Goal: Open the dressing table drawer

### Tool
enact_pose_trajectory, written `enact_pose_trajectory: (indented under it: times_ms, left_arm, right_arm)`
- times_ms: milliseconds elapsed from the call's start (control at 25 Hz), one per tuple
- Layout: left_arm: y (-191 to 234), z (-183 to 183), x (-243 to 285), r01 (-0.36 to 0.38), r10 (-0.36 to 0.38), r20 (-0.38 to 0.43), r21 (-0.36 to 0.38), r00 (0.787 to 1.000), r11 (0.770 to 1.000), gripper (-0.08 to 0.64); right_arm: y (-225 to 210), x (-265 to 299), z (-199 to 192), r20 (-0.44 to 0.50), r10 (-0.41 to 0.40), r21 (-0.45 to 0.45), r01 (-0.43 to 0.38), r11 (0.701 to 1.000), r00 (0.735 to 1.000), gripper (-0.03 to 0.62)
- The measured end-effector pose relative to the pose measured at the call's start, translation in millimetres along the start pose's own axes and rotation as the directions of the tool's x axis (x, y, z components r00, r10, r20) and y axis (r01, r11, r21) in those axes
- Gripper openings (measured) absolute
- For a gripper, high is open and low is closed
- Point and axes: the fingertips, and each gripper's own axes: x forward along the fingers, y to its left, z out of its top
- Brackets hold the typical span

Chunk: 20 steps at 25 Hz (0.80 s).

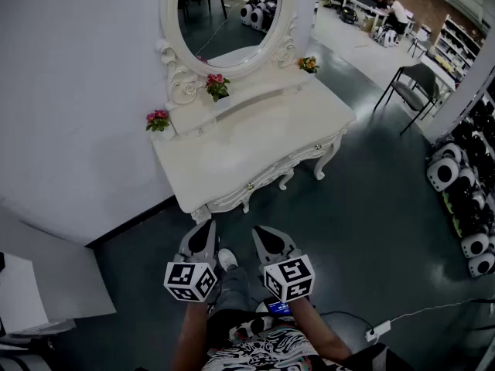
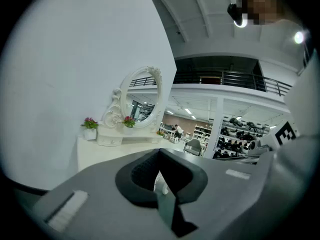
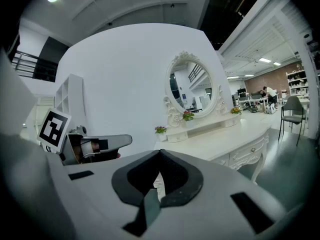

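Head view: the white table (image 1: 255, 141) stands against the wall, an oval mirror (image 1: 228, 14) on it, the mirror's top cut off by the frame edge; three flower pots (image 1: 158, 120) sit along its raised back shelf. The drawer (image 1: 267, 178) is in the carved front under the table's near edge, shut flush; two small knobs seem to mark two fronts, though from so steep an angle the seams are hard to make out. The left gripper (image 1: 207, 224) and the right gripper (image 1: 260, 232) hang side by side just short of the table's front, apart from it, tips pointing at it; a shoe (image 1: 226, 260) shows between them. The person's arms and body are cut off at the bottom edge; a chair (image 1: 410, 87) stands well off to the right.

In the left gripper view the left gripper (image 2: 159, 153) has its jaws together at the tips, nothing between them; its body hides the table's front, so only the top, pots and mirror show.

In the right gripper view the right gripper (image 3: 160, 155) is likewise closed and empty; the drawer (image 3: 253, 150) shows at the right, knob visible, closed; the table's far leg is partly blocked by the gripper's body.
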Motion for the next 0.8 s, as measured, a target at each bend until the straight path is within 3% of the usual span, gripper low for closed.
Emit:
enact_pose_trajectory:
  times_ms: [440,800]
  left_arm:
    - [-27.9,6.7,-54.1,-0.072,0.072,0.032,0.001,0.997,0.997,0.002]
    - [4.4,-0.2,-18.9,-0.106,0.106,0.004,0.025,0.994,0.994,0.002]
  right_arm:
    - [10.8,-60.8,2.5,0.029,-0.019,-0.01,0.02,1.0,0.999,0.002]
    - [-12.2,-17.4,4.2,0.0,-0.027,-0.059,0.027,0.998,1.0,0.003]
